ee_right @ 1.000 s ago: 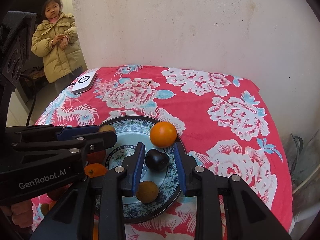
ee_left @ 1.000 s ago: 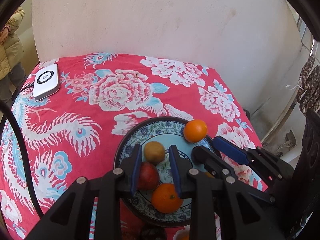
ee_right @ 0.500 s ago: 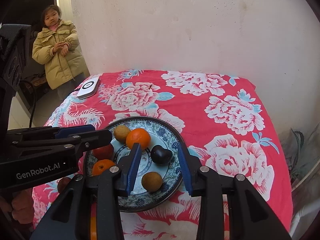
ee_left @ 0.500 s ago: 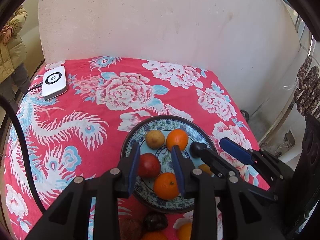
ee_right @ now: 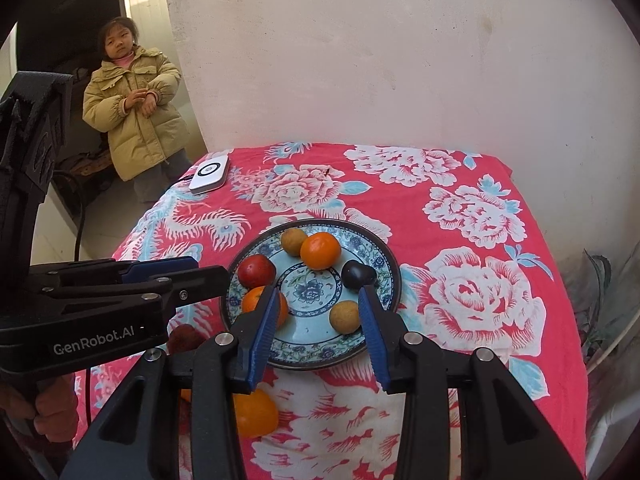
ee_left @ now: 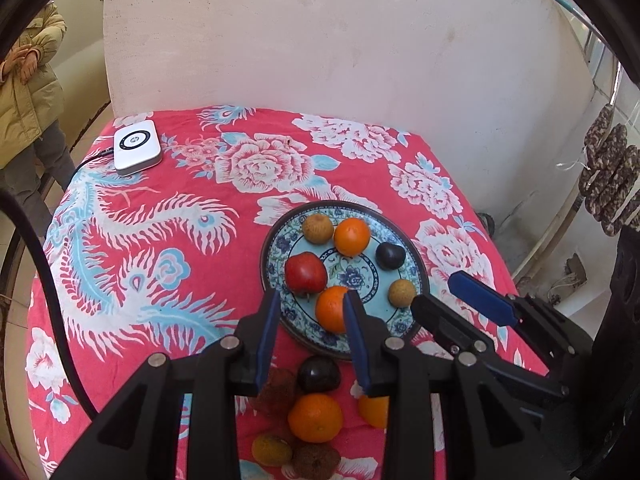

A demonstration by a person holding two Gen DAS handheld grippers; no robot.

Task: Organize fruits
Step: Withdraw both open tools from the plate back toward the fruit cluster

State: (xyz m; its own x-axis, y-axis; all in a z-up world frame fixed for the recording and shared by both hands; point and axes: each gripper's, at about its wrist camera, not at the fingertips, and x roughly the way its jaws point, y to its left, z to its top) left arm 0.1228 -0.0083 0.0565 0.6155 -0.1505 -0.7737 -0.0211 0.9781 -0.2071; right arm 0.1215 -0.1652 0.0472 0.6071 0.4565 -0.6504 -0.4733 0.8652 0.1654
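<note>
Lettering reading "GenRobot.AI" runs in white along the body of the left claw (ee_right: 208, 276), seen at the left in the right wrist view; no other writing can be read.

Both claws are spread wide with nothing between their fingers. The left claw (ee_left: 310, 312) hangs over the near rim of the plate (ee_left: 276, 276), and the right claw (ee_right: 318, 308) hangs over the plate's near half.

On the plate lie 6 fruits: a red apple (ee_left: 305, 273) at the left, an orange (ee_left: 331, 309) near it, a brown fruit (ee_left: 317, 228) and a second orange (ee_left: 352, 237) at the far side, a dark plum (ee_left: 390, 256) at the right, and another brown fruit (ee_left: 401, 293) at the near right. Loose fruit lies on the red flowered cloth (ee_left: 168, 240) of the worktop, just near the plate: a dark fruit (ee_left: 319, 374), an orange one (ee_left: 315, 418) and some brownish ones.

Against 1 second ago, both claws have drawn back and up, so the whole plate and the loose fruit now show. The far orange has moved from the far right rim to beside the far brown fruit.

A white device (ee_left: 137, 152) sits at the far left corner; a child in a tan coat (ee_right: 134, 108) stands beyond.
</note>
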